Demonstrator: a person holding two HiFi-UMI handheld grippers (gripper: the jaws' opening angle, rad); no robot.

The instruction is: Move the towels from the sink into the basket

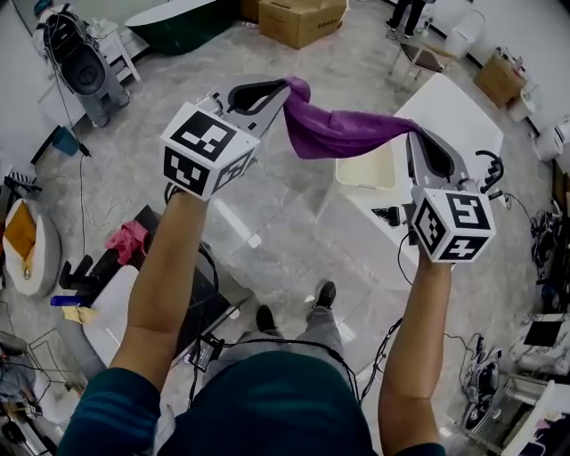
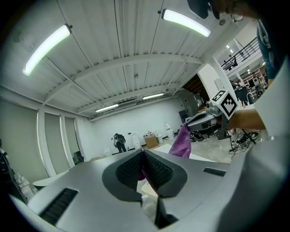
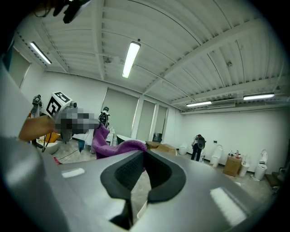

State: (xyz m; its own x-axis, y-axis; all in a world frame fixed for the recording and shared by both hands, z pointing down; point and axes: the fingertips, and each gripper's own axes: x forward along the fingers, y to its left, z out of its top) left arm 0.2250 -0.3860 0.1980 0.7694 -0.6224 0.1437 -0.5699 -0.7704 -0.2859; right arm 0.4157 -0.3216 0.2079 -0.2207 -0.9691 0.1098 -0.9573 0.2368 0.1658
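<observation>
Head view: a glossy grey floor (image 1: pixel 267 223) fills most of the scene, with a white worktop (image 1: pixel 454 111) ahead and to the right. A cream tub (image 1: pixel 365 167), possibly the basket, stands at the worktop's near end. The purple towel (image 1: pixel 343 132) is held in the air between the two hands, sagging in the middle, partly over the floor and partly over the tub. The jaws of the left gripper (image 1: pixel 287 86) are pressed together on one end of it, and those of the right gripper (image 1: pixel 413 134) on the other.

Only a narrow edge appears to be pinched at each end, so a tug apart could pull the cloth free. It would then be dropped on the floor short of the tub.

The room is cluttered. A cardboard box (image 1: pixel 301 20) is seen at the far side, and cables (image 1: pixel 387 343) are trailed by the person's feet.
</observation>
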